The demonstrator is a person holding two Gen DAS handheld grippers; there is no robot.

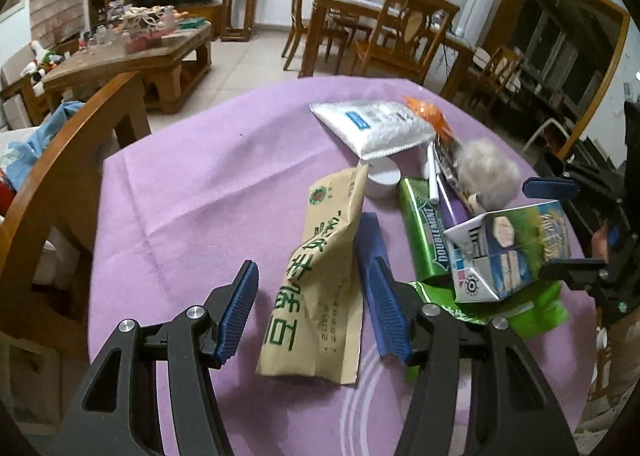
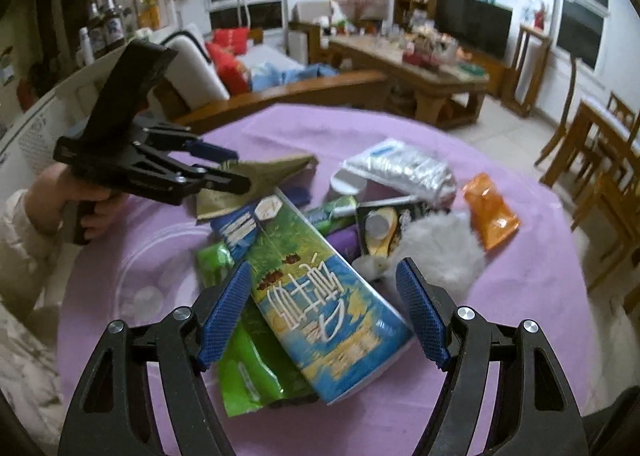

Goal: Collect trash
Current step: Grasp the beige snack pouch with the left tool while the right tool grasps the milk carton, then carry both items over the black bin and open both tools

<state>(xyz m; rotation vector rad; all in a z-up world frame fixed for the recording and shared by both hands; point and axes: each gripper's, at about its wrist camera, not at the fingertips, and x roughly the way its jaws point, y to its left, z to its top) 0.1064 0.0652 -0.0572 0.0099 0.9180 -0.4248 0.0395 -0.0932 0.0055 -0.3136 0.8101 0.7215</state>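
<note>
A pile of trash lies on the purple tablecloth [image 1: 180,191]. My left gripper [image 1: 316,312] is open, its fingers on either side of a tan paper packet [image 1: 320,280]. My right gripper [image 2: 326,308] is open around a blue and green milk carton [image 2: 316,296], which also shows in the left wrist view [image 1: 508,252]. A green gum wrapper [image 1: 424,232], a green bag [image 2: 244,368], a white padded pouch [image 1: 376,127], an orange packet [image 2: 490,211], a grey fluff ball [image 1: 486,171] and a white cap [image 1: 382,179] lie around. My left gripper also shows in the right wrist view [image 2: 216,167].
A wooden chair back [image 1: 80,143] stands at the table's left edge. A coffee table [image 1: 132,59] with clutter, a dining table with chairs [image 1: 380,27] and a TV stand farther back. A blue comb [image 1: 376,280] lies beside the tan packet.
</note>
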